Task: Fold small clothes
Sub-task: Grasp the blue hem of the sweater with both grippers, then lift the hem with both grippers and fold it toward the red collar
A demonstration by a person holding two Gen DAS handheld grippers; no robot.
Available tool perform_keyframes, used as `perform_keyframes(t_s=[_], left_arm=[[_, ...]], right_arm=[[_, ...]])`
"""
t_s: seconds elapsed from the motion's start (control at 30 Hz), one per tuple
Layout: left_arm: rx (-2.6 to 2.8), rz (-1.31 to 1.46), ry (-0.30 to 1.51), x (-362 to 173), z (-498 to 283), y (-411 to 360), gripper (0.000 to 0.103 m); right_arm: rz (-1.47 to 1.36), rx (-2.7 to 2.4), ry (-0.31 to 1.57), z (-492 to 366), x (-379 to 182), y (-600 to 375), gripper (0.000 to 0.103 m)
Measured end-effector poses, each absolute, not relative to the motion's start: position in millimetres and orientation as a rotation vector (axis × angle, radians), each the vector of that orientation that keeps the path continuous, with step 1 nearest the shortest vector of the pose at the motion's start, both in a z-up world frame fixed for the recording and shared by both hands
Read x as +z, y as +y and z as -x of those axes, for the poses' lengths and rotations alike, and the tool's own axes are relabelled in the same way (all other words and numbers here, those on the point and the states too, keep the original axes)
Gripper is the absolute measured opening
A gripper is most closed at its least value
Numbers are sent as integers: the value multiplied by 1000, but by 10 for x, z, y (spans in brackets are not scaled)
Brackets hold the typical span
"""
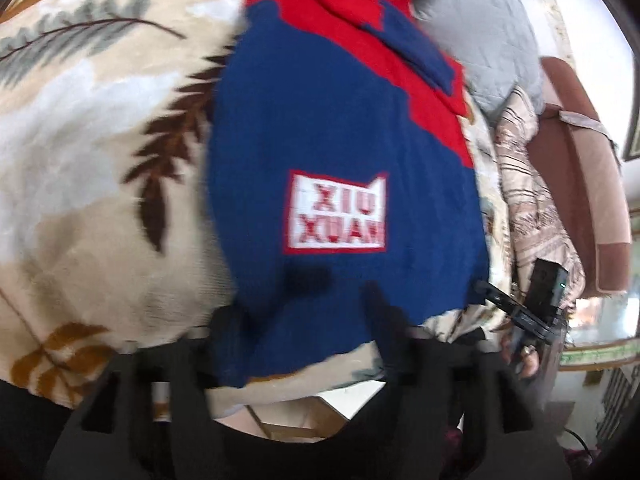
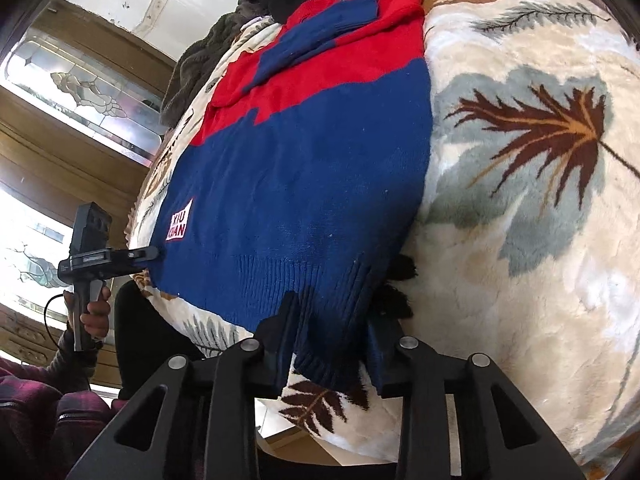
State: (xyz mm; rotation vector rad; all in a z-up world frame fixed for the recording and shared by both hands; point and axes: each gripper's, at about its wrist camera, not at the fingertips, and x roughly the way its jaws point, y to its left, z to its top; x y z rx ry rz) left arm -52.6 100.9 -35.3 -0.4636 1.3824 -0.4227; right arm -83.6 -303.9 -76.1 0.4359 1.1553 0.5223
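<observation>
A blue and red knit sweater (image 1: 344, 128) with a white "XIU XUAN" patch (image 1: 338, 212) lies flat on a leaf-print blanket (image 1: 88, 168). Its sleeves are folded across the red upper part (image 2: 320, 36). My left gripper (image 1: 320, 296) is at the sweater's bottom hem, its fingers spread apart with the hem's corner between them. My right gripper (image 2: 332, 320) is at the other bottom corner (image 2: 320, 360), fingers spread with the ribbed hem between them. Each gripper shows in the other's view: the right one (image 1: 486, 290) and the left one (image 2: 154, 254), both at the hem.
A grey quilted pillow (image 1: 480, 40) and a patterned cloth (image 1: 536, 208) lie at the far side of the bed. A brown chair (image 1: 580, 184) stands beyond. Wooden glass-paned cabinets (image 2: 80, 92) line the wall. The blanket (image 2: 520, 200) spreads wide beside the sweater.
</observation>
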Motion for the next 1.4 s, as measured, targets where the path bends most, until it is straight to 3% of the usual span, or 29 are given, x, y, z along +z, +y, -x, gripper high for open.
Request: perform_keyframes(t_s=[0.03, 0.07, 0.1, 0.13, 0.17, 0.7, 1.4], left_arm=[[-419, 439, 1379, -342, 526, 972, 61], [-419, 400, 1374, -329, 527, 922, 61], [-419, 375, 1364, -312, 537, 896, 44], [-434, 359, 1362, -300, 538, 870, 9], [-455, 366, 1378, -309, 530, 866, 6], [-581, 641, 1184, 122, 259, 1135, 6], [-444, 838, 1006, 39, -1272, 1298, 6]], right_arm=[[-425, 525, 1153, 831, -754, -3018, 34], [-404, 525, 1150, 832, -738, -2997, 27], [-393, 531, 1146, 834, -725, -2974, 21], [-390, 553, 1142, 843, -704, -2957, 8], [-394, 563, 1133, 854, -689, -2938, 8], [-612, 688, 857, 513, -109, -3075, 8], [-840, 508, 729, -988, -119, -3417, 8]])
